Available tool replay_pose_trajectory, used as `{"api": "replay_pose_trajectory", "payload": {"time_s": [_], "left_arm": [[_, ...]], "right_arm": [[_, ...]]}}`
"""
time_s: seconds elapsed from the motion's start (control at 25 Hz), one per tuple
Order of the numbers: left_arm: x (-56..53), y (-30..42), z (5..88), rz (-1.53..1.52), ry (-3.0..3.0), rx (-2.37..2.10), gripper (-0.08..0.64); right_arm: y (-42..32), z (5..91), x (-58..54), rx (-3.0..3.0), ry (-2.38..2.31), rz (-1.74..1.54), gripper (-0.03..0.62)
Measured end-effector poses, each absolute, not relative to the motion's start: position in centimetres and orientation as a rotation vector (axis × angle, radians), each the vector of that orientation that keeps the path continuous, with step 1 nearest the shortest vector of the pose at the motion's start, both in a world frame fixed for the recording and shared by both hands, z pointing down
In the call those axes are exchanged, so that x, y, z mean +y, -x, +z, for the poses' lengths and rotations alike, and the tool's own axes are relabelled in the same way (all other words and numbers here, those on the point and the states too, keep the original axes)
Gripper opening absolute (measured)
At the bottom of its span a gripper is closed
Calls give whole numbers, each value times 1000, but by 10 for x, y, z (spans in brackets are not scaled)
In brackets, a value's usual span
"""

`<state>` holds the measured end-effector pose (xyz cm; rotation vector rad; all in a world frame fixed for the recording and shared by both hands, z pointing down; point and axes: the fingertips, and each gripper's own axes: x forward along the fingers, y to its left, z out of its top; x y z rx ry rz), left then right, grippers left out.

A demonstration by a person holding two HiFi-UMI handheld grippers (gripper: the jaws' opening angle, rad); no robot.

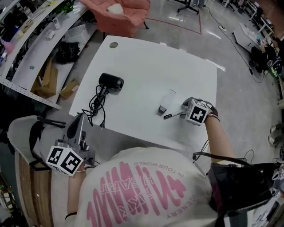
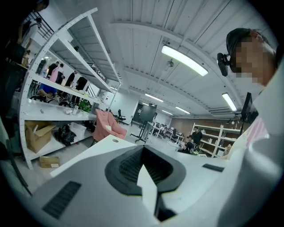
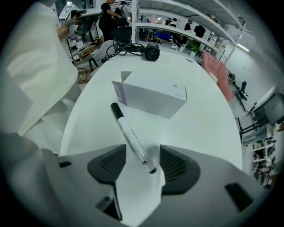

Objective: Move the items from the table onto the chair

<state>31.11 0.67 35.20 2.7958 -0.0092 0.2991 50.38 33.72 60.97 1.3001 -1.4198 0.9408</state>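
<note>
On the white table (image 1: 146,62) lie a black hair dryer (image 1: 111,82) with its coiled cord, a small white box (image 1: 167,101) and a black-capped marker (image 1: 173,115). My right gripper (image 1: 183,111) points steeply down at the table's near right part. In the right gripper view the marker (image 3: 131,137) lies flat between the spread jaws of my right gripper (image 3: 141,155); neither pad presses on it. Beyond it are the box (image 3: 151,95) and the hair dryer (image 3: 151,51). My left gripper (image 1: 79,119) is off the table's near left corner, shut, empty (image 2: 142,150).
A pink armchair (image 1: 120,13) stands past the table's far edge. Shelving (image 1: 31,48) with cardboard boxes (image 1: 49,82) beneath runs along the left. A grey rounded seat (image 1: 22,133) with dark items on it is at my lower left.
</note>
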Motion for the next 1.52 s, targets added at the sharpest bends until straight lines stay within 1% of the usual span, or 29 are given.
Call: {"api": "replay_pose_trajectory", "payload": {"time_s": [0.2,0.32,0.52,0.64,0.72,0.88,1.04,1.24,1.52], "left_arm": [[-1,-312,351,295,-2799,-34,9],[-6,-311,351,283,-2798,-48,9],[-9,-302,357,286,-2780,-67,9],[-12,-296,361,287,-2769,-76,9],[-13,-293,361,288,-2767,-78,9],[-13,-289,361,288,-2759,-72,9],[-11,-292,361,277,-2751,-40,9],[-3,-300,361,245,-2737,-14,9],[11,-298,354,205,-2755,64,9]], "right_arm": [[-497,608,337,-1510,-1298,975,236],[-494,610,339,-1559,-1327,1012,195],[-492,610,342,-1566,-1349,1062,159],[-487,611,344,-1557,-1378,1080,96],[-484,610,345,-1559,-1417,1086,81],[-471,606,352,-1581,-1448,1106,78],[-465,585,346,-1586,-1548,1057,78],[-453,532,315,-1592,-1749,866,77],[-428,447,256,-1846,-2198,635,77]]}}
